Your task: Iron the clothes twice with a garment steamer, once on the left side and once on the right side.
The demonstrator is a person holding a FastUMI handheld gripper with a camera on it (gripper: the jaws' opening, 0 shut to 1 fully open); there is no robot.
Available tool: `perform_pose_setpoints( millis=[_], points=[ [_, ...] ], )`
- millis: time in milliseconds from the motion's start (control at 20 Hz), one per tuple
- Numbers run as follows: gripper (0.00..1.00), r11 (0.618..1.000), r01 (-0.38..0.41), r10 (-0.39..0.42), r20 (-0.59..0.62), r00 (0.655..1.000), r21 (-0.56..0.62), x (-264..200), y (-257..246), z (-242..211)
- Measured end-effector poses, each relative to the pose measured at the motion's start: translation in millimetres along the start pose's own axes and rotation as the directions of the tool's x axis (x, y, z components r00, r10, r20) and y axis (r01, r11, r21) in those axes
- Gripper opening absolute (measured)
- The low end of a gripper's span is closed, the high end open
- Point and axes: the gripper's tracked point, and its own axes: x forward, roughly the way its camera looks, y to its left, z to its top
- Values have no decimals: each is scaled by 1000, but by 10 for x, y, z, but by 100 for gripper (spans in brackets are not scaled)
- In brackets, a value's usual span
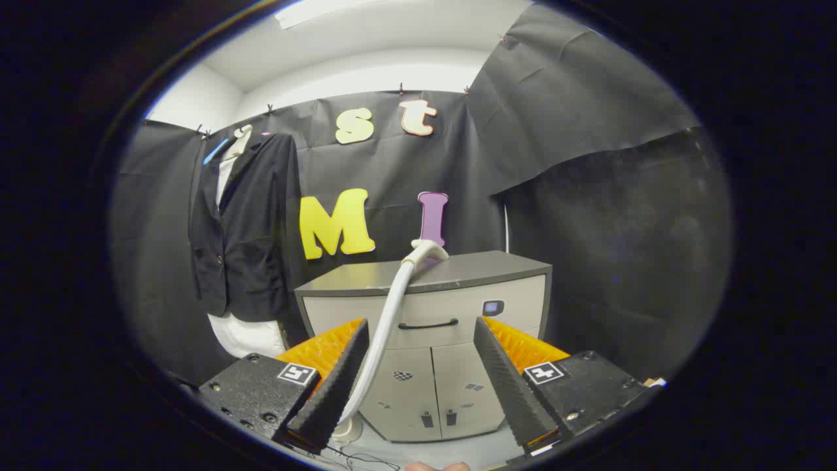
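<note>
Gripper: fingers wide apart, gripping nothing
Steamer hose: between the fingers — hugging the left one, rising to the cabinet top ahead
Blazer: hanging beyond the left finger — well apart

Grey-topped cabinet is seen standing against the black cloth wall. A dark handle is fitted across its drawer front, w/ a small panel near the drawer's right edge. Two doors are seen below. Thin dark cable is laid on the floor by the cabinet's front left corner.
</note>
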Motion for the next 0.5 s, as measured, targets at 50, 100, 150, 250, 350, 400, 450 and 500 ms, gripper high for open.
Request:
perform_pose_setpoints(
  millis=[50,100,150,250,350,400,450,500],
  points=[
    [100,1000,6,-6,-1,1000,9,-9,-36,-2],
    [100,1000,14,-14,0,1000,19,-23,-67,16],
    [100,1000,17,-17,0,1000,25,-34,-81,23],
    [100,1000,20,-20,2,1000,23,-50,-93,27],
    [100,1000,17,-17,-15,1000,18,-60,-93,2],
    [100,1000,11,-10,-29,1000,24,-64,-84,-7],
    [100,1000,10,-9,-38,999,29,-64,-86,3],
    [100,999,15,-14,-43,999,30,-56,-108,24]
  ],
)
